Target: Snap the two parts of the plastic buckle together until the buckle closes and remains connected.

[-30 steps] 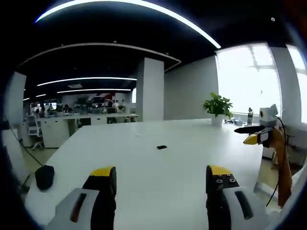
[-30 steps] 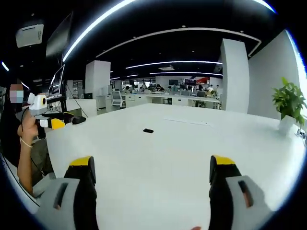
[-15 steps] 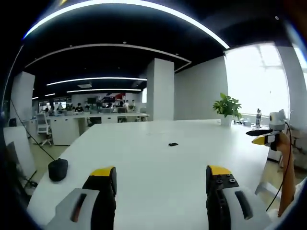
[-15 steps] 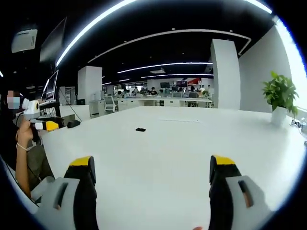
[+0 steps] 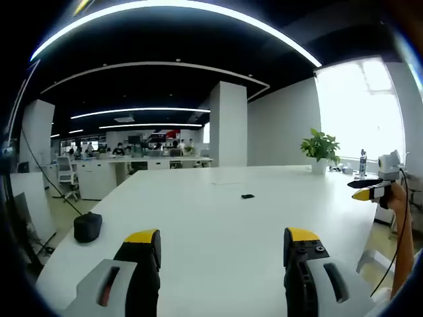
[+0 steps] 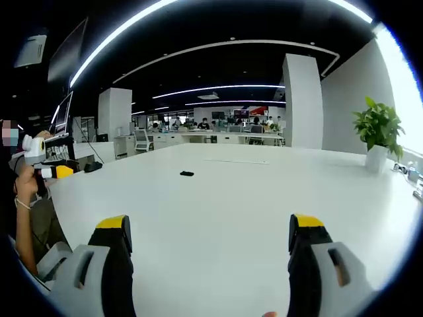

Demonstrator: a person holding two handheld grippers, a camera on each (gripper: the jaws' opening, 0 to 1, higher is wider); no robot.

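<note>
my left tongs (image 5: 221, 247) hang spread above the near edge of the white table (image 5: 198, 218), pinching nothing. my right tongs (image 6: 206, 234) are spread too, likewise bare. the buckle (image 5: 248, 196) lies far out on the table, a small dark piece well apart from both; i cannot tell whether its parts are joined. a potted plant (image 6: 377, 135) stands at the table's far side.
</note>
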